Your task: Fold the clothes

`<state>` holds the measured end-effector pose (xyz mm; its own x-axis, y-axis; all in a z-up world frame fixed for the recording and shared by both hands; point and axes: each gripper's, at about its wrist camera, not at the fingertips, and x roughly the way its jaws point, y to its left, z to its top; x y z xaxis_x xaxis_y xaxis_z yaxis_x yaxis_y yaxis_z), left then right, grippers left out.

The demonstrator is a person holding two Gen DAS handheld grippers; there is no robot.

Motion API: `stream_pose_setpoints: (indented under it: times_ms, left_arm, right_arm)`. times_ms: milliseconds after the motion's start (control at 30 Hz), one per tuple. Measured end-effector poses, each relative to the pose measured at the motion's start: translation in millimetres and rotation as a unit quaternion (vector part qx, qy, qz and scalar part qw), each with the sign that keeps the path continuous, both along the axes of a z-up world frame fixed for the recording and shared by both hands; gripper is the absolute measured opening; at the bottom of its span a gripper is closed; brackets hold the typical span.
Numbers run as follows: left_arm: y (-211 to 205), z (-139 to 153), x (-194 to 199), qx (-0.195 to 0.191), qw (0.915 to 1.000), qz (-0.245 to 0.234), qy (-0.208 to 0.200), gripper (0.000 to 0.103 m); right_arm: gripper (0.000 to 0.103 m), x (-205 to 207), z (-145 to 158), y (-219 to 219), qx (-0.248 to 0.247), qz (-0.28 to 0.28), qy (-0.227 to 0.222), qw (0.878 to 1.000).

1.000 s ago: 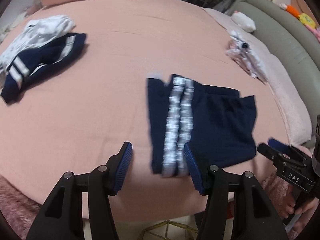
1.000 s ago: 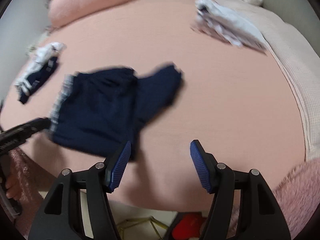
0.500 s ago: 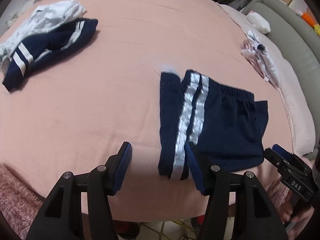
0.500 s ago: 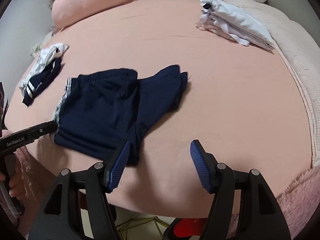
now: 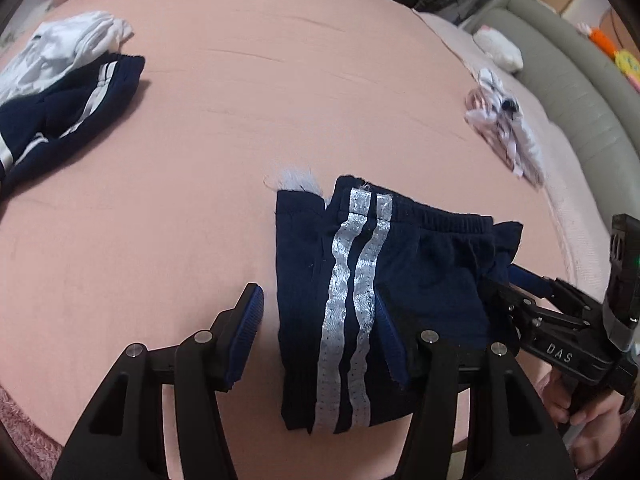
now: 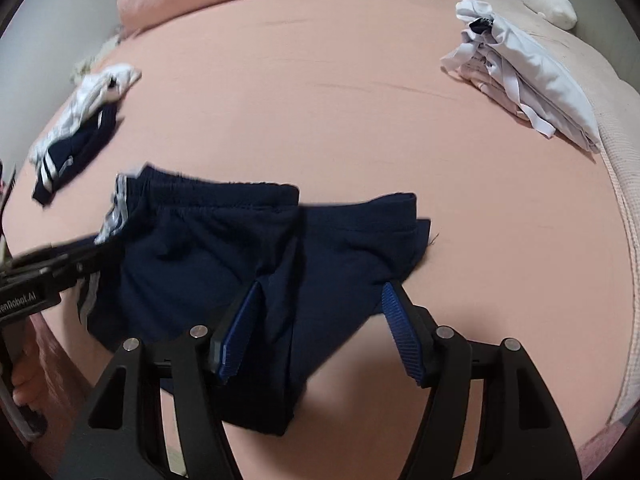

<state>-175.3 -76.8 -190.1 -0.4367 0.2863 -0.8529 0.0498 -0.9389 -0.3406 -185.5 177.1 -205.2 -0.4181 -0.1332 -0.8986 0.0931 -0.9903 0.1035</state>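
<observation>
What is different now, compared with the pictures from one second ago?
Both grippers moved in over the navy shorts: the left gripper now straddles the striped side edge, the right gripper the other leg. Neither took hold; both sets of jaws remain open. The shorts lie where they were, and the folded pile and unfolded clothes are unchanged.

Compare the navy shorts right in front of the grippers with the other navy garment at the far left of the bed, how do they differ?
The navy shorts lie spread flat near the bed's front edge; the other navy garment lies bunched up. The shorts lie alone; the other has a white garment against it. Both are navy with pale stripes.
</observation>
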Motion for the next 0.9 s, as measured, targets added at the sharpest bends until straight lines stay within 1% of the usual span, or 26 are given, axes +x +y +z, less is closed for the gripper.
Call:
stream_pose_setpoints:
  times_ms: [33,100,200,267,333,400,500,533,567,600,633,700,733,767,800,900]
  left_arm:
    - [-2,-2,0,0.008,1.0000,0.003,0.001,0.057]
    - [-5,-4,3,0.011,0.9999,0.000,0.004,0.058]
    - [-6,3,1,0.016,0.9998,-0.001,0.009,0.058]
    - [-9,13,-1,0.025,0.9994,0.001,0.022,0.058]
    - [-6,19,-7,0.024,0.9991,-0.001,0.033,0.058]
    - [-2,20,-14,0.018,0.9991,-0.014,0.036,0.058]
    - [7,6,-33,-0.028,0.9995,-0.011,0.013,0.058]
    - [4,4,-36,-0.032,0.9995,-0.002,0.005,0.058]
    - [-1,6,-35,-0.009,0.9998,0.013,0.009,0.058]
    - [-6,9,-33,0.015,0.9994,0.027,0.015,0.058]
    - [-11,16,-26,0.036,0.9982,0.039,0.029,0.058]
    - [-16,29,-13,0.047,0.9955,0.058,0.058,0.059]
    - [-16,31,-10,0.044,0.9956,0.057,0.060,0.059]
    - [-13,28,-10,0.033,0.9970,0.046,0.053,0.059]
    - [-11,25,-9,0.023,0.9980,0.036,0.047,0.059]
    - [-7,9,-4,0.006,0.9993,0.027,0.027,0.059]
  right_arm:
    - [0.065,-3,0,2,-0.007,-0.007,0.002,1.000]
    - [0.065,-10,0,6,-0.020,-0.023,0.005,1.000]
    - [0.065,-17,-2,10,-0.029,-0.041,-0.001,0.999]
    - [0.065,-15,5,13,-0.041,-0.053,0.004,0.998]
    - [0.065,-10,15,14,-0.051,-0.060,0.015,0.997]
    - [0.065,-8,24,8,-0.059,-0.045,0.026,0.997]
    - [0.065,-20,23,-11,-0.018,-0.016,0.030,0.999]
    - [0.065,-29,18,-17,0.002,-0.006,0.024,1.000]
    - [0.064,-36,11,-19,0.011,-0.005,0.016,1.000]
    - [0.064,-42,7,-19,0.010,-0.011,0.003,1.000]
    - [0.064,-47,2,-19,0.009,-0.018,-0.012,1.000]
    - [0.064,-43,11,-12,-0.035,-0.039,-0.001,0.999]
    - [0.064,-36,18,-10,-0.048,-0.042,0.012,0.998]
    - [0.064,-29,25,-9,-0.061,-0.045,0.026,0.997]
    - [0.064,-23,26,-10,-0.057,-0.047,0.029,0.997]
    - [0.064,-6,26,-15,-0.043,-0.047,0.033,0.997]
